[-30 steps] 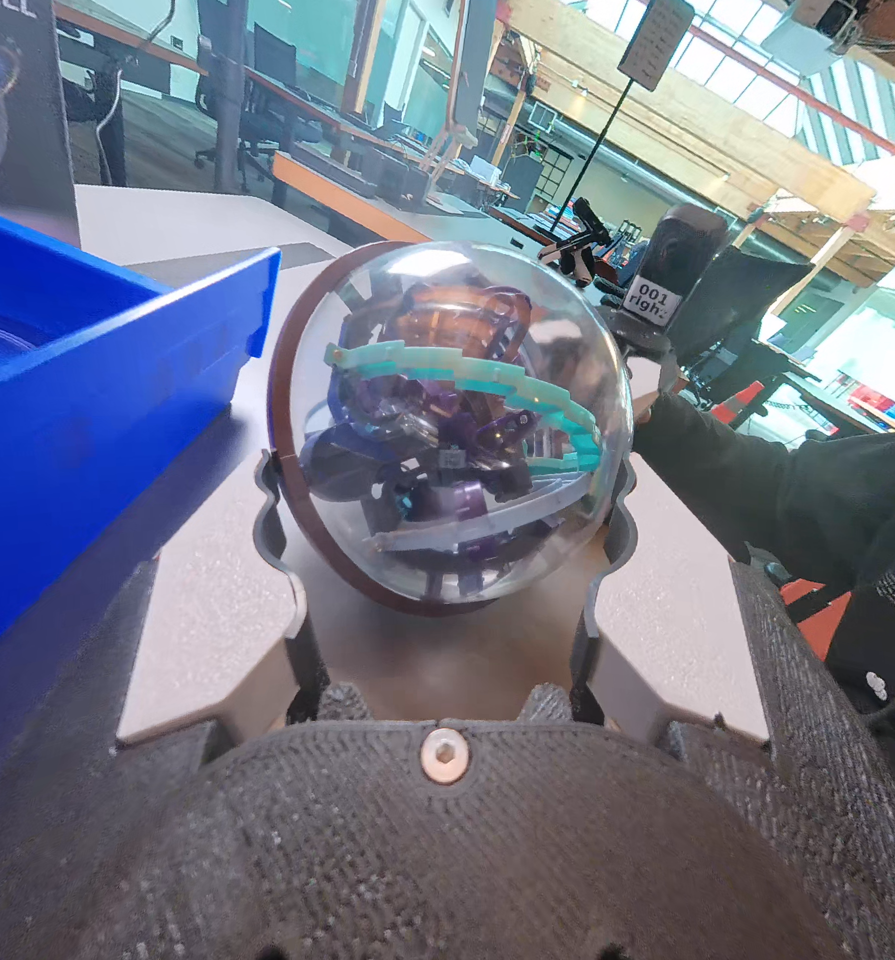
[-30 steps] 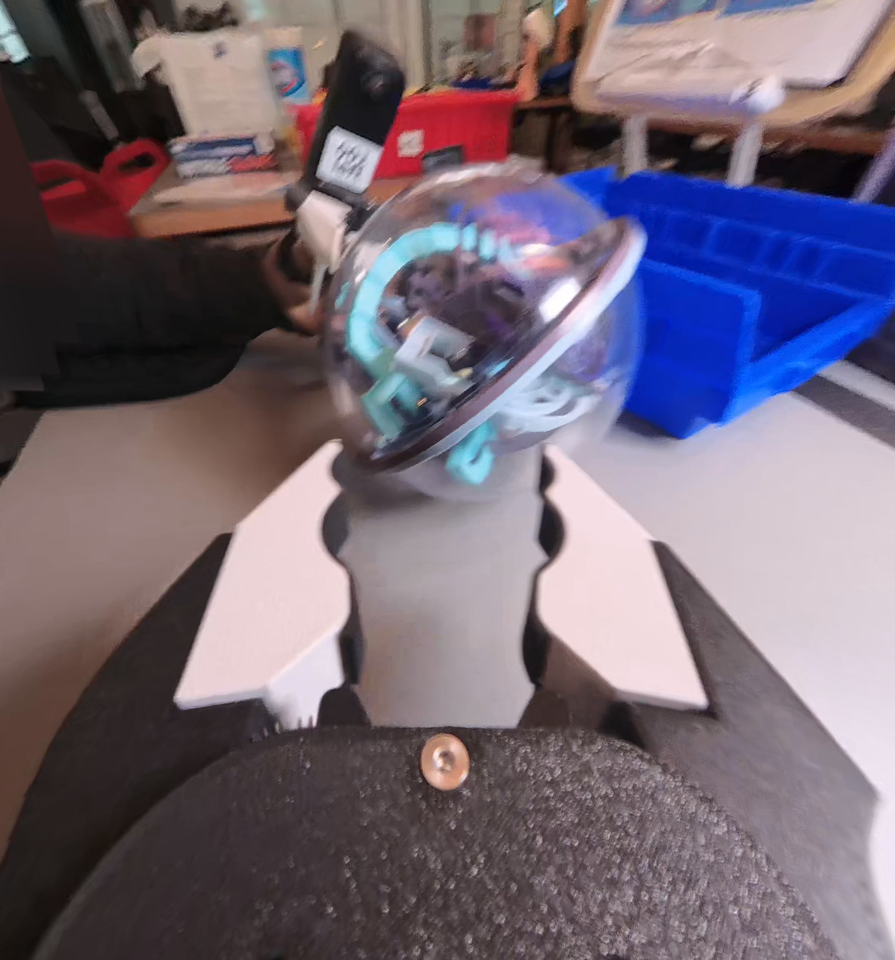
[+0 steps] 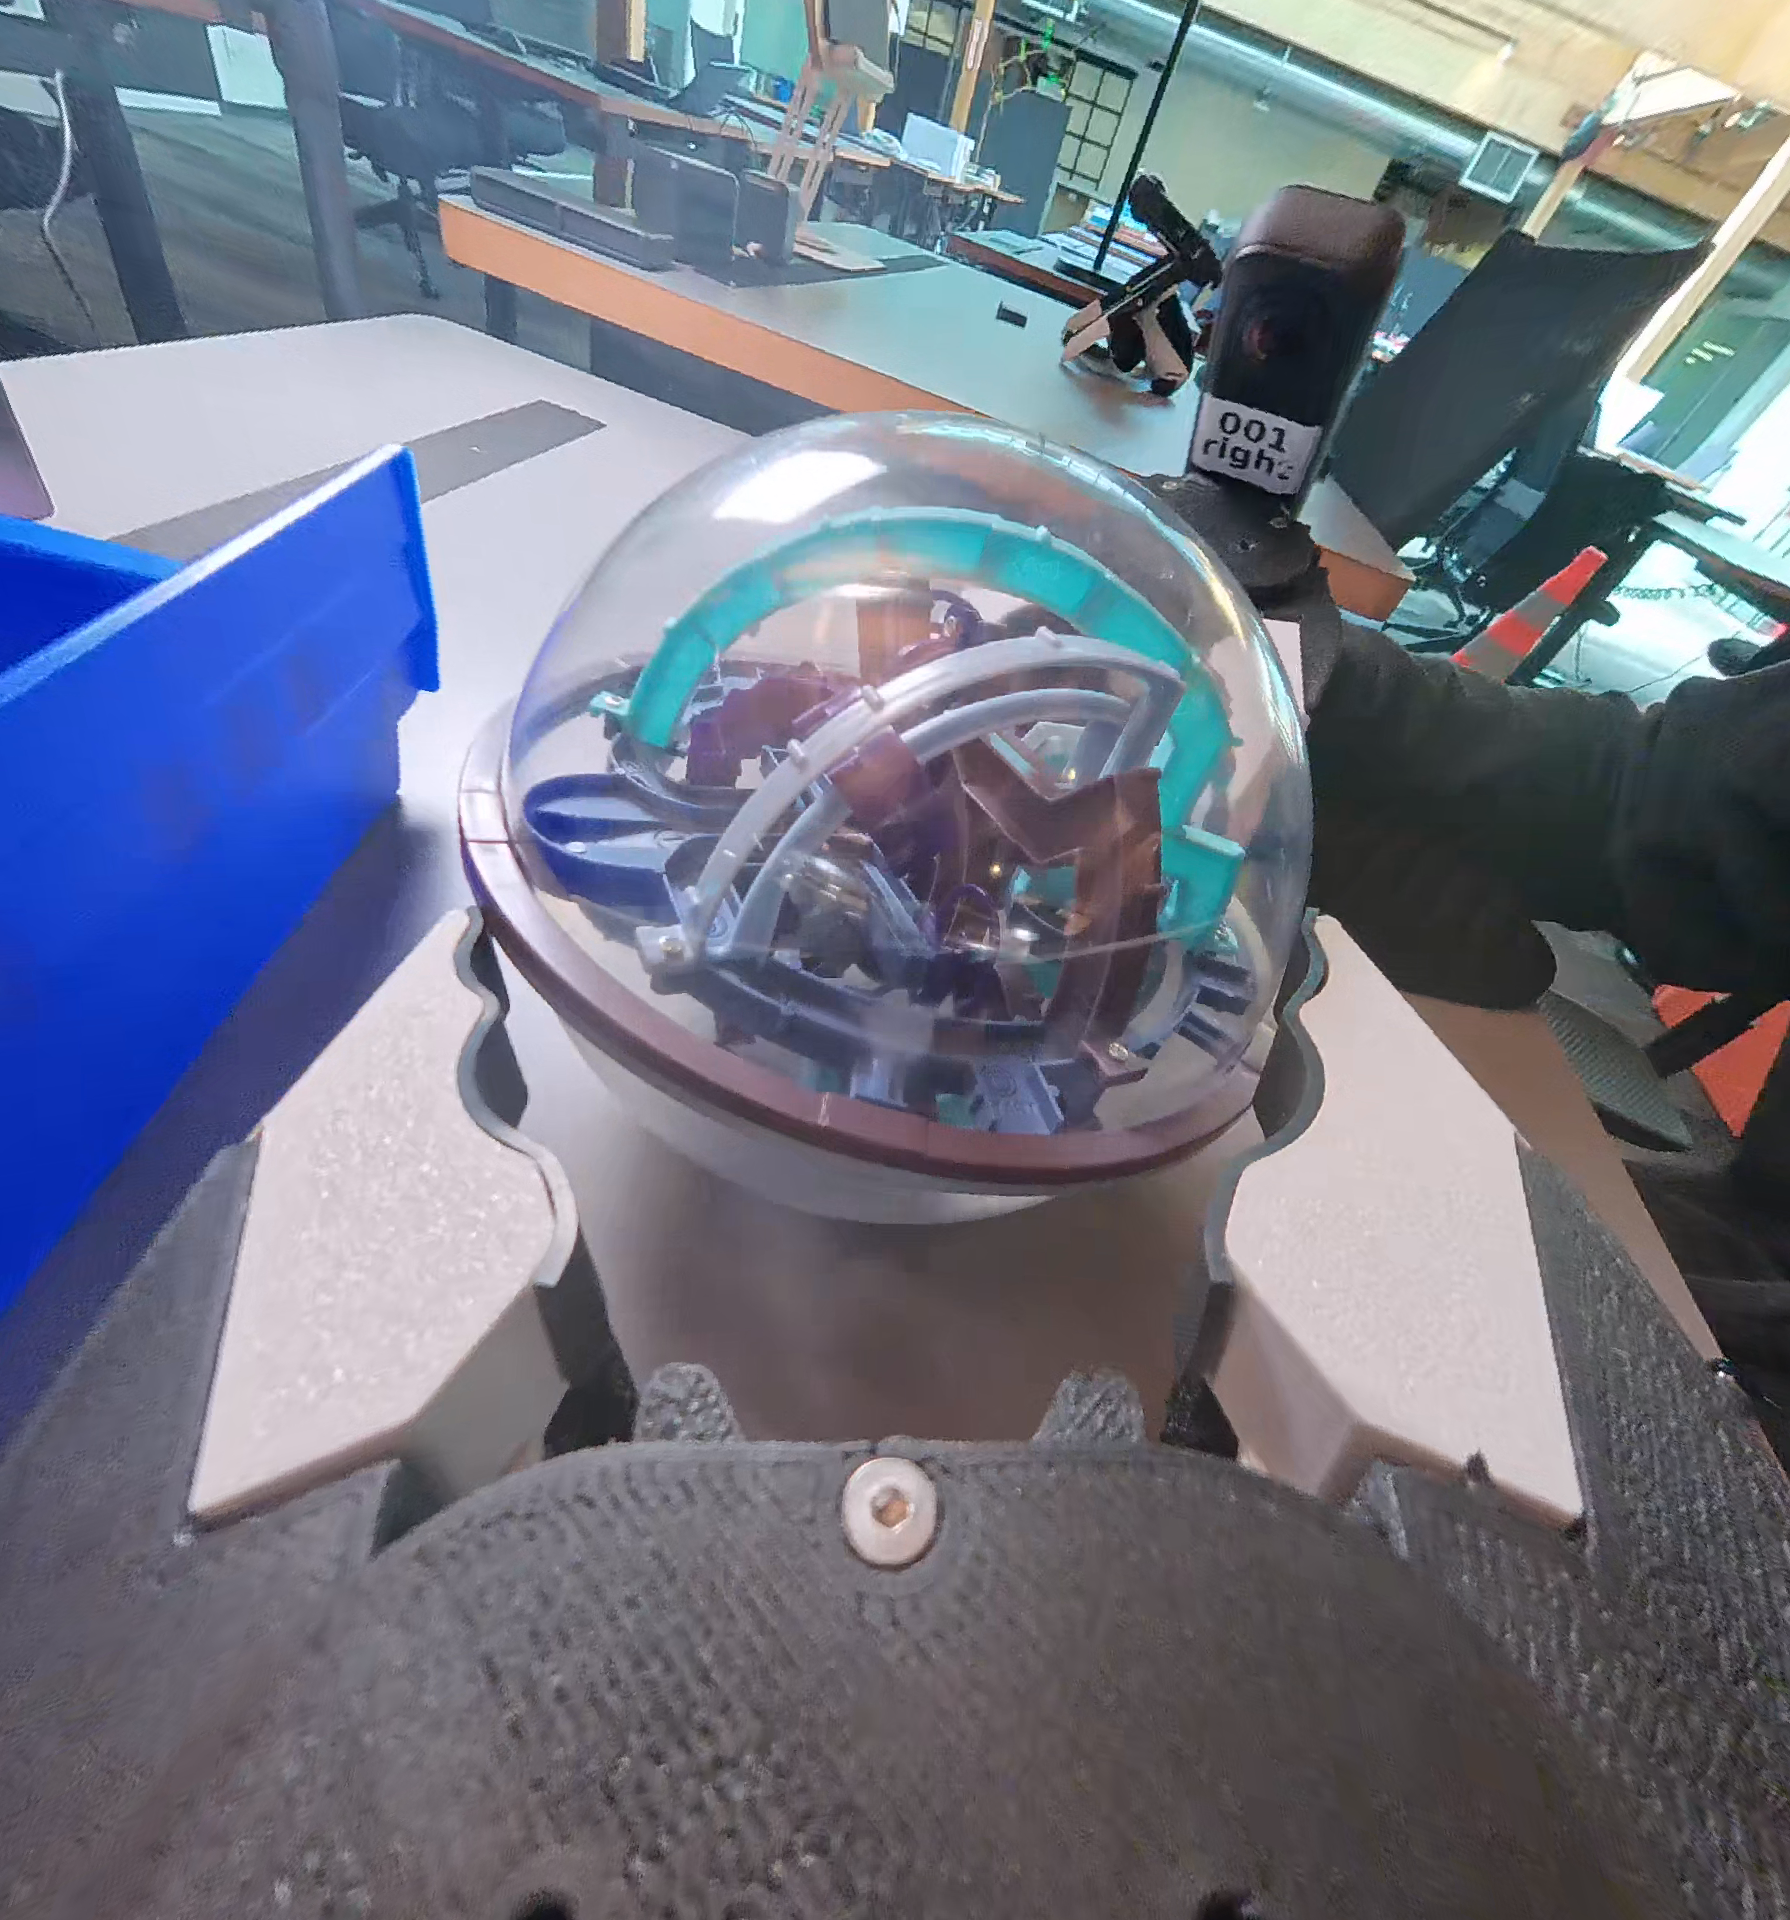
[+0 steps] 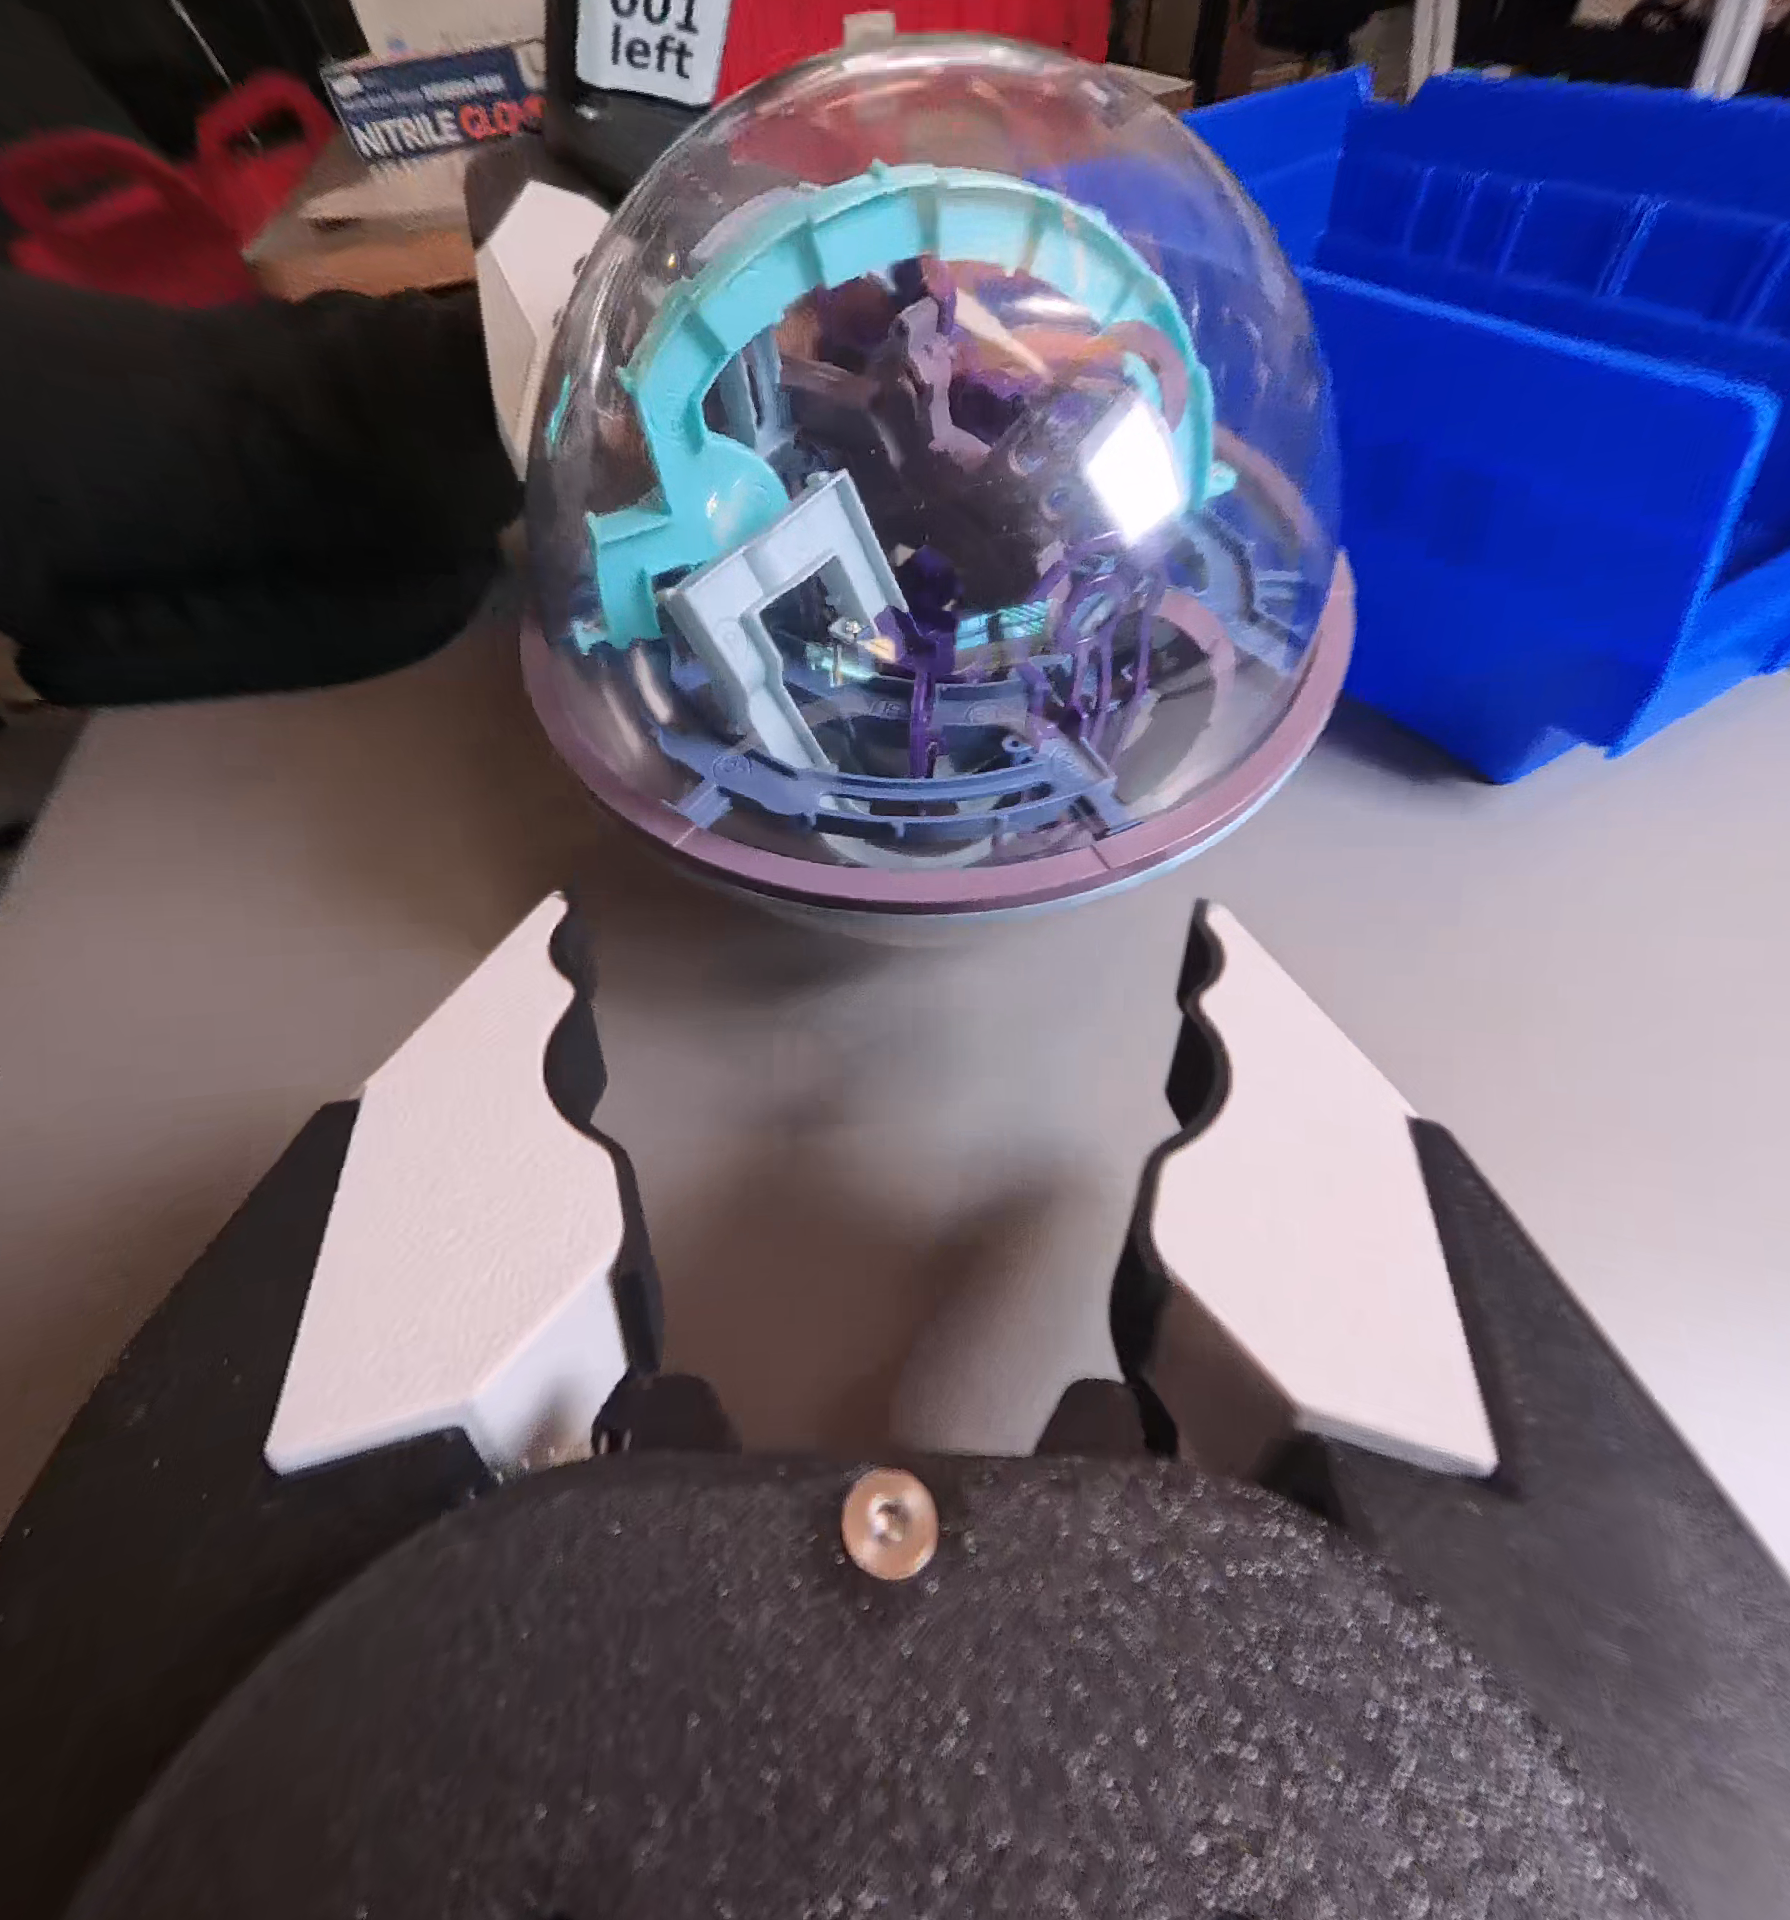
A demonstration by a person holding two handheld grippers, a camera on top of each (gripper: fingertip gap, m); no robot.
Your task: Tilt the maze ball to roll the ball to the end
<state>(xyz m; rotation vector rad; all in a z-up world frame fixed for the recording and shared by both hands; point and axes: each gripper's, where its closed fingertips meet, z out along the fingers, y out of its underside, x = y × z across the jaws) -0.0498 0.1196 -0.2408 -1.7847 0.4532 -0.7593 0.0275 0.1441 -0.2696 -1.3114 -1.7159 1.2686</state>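
Pale grey worktop (image 4: pixel 1493 1039) in an open workshop; blue bin (image 3: pixel 143 779) beside it.

Item: maze ball (image 3: pixel 901 790). Clear hard dome over teal, grey and purple tracks, maroon rim band, pale rounded base resting on the worktop.

Handling, judged: light, rigid, smooth and slippery; round base likely rolls. Best held at the rim band, from opposite sides.

Left claw (image 3: pixel 886 977): spread wide, fingertips flanking the rim, contact unclear.

Right claw (image 4: pixel 886 935): open, empty, just short of the ball.
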